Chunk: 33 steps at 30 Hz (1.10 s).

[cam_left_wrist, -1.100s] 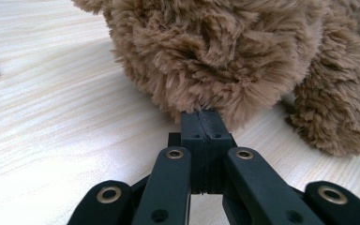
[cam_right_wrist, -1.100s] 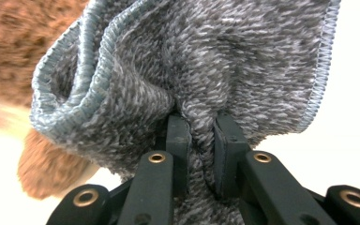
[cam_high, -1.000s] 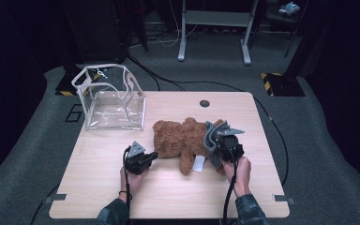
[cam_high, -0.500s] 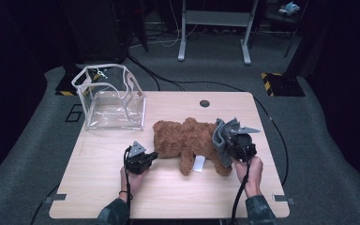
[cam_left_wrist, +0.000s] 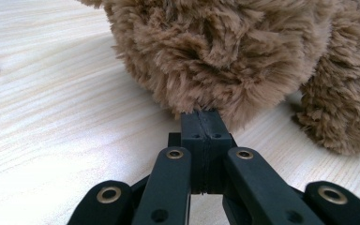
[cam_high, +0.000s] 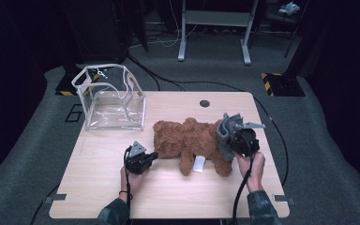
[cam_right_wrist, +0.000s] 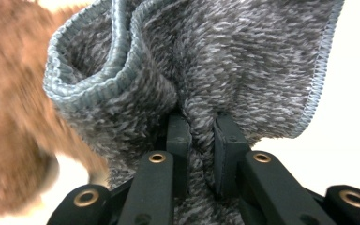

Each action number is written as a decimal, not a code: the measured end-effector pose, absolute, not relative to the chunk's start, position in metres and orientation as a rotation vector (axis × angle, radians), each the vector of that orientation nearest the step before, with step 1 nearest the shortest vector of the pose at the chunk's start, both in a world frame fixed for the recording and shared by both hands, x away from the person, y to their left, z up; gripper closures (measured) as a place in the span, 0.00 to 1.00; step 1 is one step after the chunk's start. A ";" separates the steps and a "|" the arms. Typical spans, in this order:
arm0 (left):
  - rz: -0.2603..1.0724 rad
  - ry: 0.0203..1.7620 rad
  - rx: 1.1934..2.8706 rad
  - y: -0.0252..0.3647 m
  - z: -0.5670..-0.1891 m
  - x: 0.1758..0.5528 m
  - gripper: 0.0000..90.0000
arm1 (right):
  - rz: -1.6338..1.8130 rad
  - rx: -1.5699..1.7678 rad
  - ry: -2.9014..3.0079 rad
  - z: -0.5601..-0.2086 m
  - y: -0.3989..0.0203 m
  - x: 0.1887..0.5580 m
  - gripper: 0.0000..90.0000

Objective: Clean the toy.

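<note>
The high view looks down on the table [cam_high: 103,187] from above; both gripper views sit close against the teddy bear [cam_high: 187,140].

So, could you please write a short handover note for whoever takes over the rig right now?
Left gripper: jaws shut, nothing between them, tips against the fur at the left end of the brown teddy bear, resting on the table.
Right gripper: jaws shut on a fold of the grey fleece cloth, held at the bear's right end.
Teddy bear lies mid-table with a white tag by its legs. The clear plastic bag stands open at the table's far left corner, with nothing of the job in it.
Done: cloth gripped.
Left, probably: finish handling the cloth, then deal with the bear.
</note>
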<state>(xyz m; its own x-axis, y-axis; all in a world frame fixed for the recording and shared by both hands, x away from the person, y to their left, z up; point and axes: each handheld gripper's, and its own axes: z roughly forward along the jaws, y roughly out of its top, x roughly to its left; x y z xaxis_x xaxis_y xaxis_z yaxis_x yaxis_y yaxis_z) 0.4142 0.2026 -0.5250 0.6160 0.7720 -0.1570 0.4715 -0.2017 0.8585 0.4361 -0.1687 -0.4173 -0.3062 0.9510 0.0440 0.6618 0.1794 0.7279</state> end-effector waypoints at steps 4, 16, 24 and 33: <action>0.379 0.997 1.851 0.203 -0.525 0.414 1.00 | 0.828 1.543 2.088 -0.444 -0.151 0.455 0.89; 0.369 1.002 1.855 0.203 -0.525 0.415 1.00 | 0.849 1.606 2.037 -0.440 -0.177 0.451 0.89; 0.363 1.010 1.866 0.201 -0.526 0.417 1.00 | 0.768 1.653 2.123 -0.469 -0.166 0.475 0.89; 0.355 1.019 1.863 0.201 -0.526 0.417 1.00 | 0.843 1.587 2.023 -0.433 -0.174 0.477 0.88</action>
<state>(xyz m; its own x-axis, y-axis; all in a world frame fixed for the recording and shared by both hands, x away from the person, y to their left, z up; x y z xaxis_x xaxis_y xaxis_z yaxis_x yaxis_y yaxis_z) 0.4170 0.2010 -0.5256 0.6107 0.7724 -0.1745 0.4971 -0.2024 0.8438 0.4773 -0.1742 -0.4332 -0.2507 0.9675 0.0327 0.7041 0.1591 0.6920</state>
